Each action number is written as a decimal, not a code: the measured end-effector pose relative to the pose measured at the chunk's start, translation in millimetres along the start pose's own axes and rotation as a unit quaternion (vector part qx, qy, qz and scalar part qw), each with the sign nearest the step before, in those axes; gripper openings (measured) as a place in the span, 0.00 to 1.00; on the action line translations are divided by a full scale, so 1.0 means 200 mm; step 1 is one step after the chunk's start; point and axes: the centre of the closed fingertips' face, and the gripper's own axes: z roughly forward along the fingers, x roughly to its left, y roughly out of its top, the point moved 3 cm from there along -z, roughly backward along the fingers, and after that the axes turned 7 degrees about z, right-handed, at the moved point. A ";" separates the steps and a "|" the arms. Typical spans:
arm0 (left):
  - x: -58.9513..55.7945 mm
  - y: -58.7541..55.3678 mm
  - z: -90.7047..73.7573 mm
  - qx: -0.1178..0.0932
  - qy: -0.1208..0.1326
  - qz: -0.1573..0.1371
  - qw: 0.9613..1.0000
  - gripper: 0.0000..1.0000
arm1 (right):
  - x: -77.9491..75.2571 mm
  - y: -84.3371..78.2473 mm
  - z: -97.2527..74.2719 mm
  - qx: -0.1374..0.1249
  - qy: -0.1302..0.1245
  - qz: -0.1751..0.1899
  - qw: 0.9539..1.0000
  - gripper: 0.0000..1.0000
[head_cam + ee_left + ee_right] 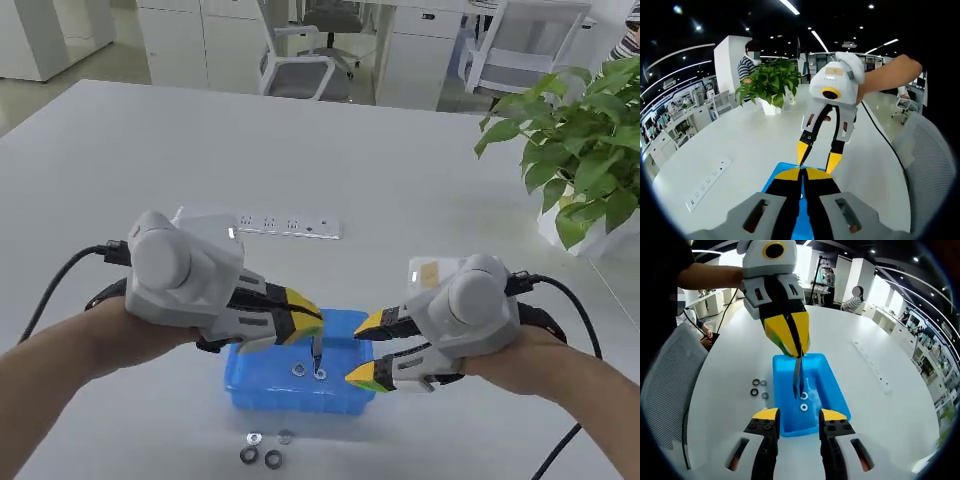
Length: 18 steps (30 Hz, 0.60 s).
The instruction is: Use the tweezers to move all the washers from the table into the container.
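Tweezers [316, 350] clamped in the left gripper [312, 320] hang over two washers [298, 371] in the lower-centre container [240, 375], four more on the table [400, 180] below, right gripper [356, 352] agape.

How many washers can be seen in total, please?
6. Two washers lie inside the blue container; four more lie on the table in front of it. The tweezers might hide others.

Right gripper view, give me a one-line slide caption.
Left tool points tweezers into the blue container, two washers inside, four washers on the table.
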 end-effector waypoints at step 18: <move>-0.11 0.08 -0.14 0.007 0.001 -0.002 1.000 0.05 | 0.09 -0.03 -0.12 -0.015 -0.028 0.053 0.998 0.45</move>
